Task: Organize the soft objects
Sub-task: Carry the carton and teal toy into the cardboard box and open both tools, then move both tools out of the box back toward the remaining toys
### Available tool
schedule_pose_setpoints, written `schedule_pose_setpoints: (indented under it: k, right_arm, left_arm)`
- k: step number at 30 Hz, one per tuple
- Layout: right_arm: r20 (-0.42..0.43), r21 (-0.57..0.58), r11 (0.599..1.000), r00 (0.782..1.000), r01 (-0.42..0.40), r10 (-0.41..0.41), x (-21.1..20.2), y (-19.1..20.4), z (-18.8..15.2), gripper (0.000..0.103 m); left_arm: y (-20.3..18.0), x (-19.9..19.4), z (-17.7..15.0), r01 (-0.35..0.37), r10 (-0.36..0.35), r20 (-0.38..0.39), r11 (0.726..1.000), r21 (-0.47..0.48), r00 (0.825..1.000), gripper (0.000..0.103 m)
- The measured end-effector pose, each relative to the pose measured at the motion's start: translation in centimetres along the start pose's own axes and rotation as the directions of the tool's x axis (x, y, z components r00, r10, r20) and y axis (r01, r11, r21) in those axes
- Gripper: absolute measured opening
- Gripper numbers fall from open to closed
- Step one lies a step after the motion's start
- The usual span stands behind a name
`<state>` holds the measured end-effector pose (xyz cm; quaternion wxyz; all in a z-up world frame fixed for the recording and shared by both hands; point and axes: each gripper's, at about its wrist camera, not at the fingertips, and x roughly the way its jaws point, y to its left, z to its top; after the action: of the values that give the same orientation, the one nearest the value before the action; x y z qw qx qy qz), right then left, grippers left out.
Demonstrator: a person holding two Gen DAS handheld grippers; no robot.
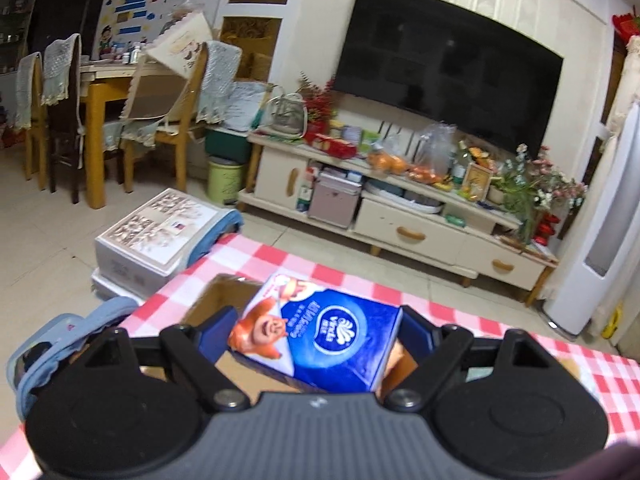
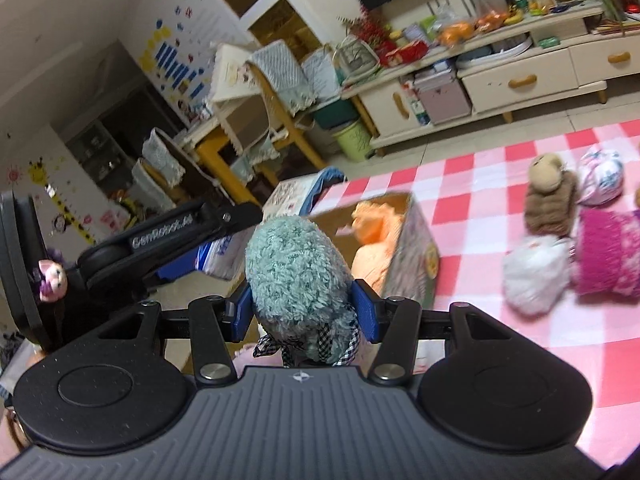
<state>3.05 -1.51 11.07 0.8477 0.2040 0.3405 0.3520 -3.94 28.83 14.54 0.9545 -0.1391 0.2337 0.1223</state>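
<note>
My left gripper point(image 1: 314, 330) is shut on a blue tissue pack point(image 1: 320, 336) with a cartoon pig, held over the open cardboard box point(image 1: 212, 300) on the red-checked tablecloth point(image 1: 280, 260). My right gripper point(image 2: 306, 308) is shut on a fluffy teal plush point(image 2: 296, 272) with a checked ribbon, held just in front of the box point(image 2: 412, 252). An orange plush point(image 2: 376, 236) lies in the box. The left gripper point(image 2: 168, 240) with the tissue pack point(image 2: 218, 256) shows at the left of the right wrist view.
On the cloth to the right lie a brown plush point(image 2: 550, 196), a magenta fuzzy item point(image 2: 608, 252), a white soft bundle point(image 2: 536, 272) and a patterned ball point(image 2: 602, 176). Beyond the table are a TV cabinet point(image 1: 400, 216), dining chairs point(image 1: 168, 92) and a floor box point(image 1: 160, 232).
</note>
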Motion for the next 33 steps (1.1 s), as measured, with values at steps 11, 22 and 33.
schedule_pose_setpoints:
  k: [11, 22, 33]
  right_arm:
    - [-0.050, -0.141, 0.987, 0.996, 0.071, -0.079, 3.3, 1.0, -1.0, 0.068]
    - [-0.017, -0.192, 0.976, 0.994, 0.107, -0.112, 1.2, 2.7, -1.3, 0.099]
    - [0.046, -0.211, 0.961, 0.984, 0.178, -0.173, -1.4, 1.8, -2.0, 0.101]
  left_arm:
    - [0.6, 1.2, -0.5, -0.036, 0.037, -0.045, 0.999, 0.025, 0.998, 0.085]
    - [-0.4, 1.4, -0.8, -0.072, 0.076, -0.061, 0.994, 0.077, 0.995, 0.097]
    - [-2.2, 0.9, -1.2, -0.041, 0.046, -0.052, 0.993, 0.111, 0.998, 0.100]
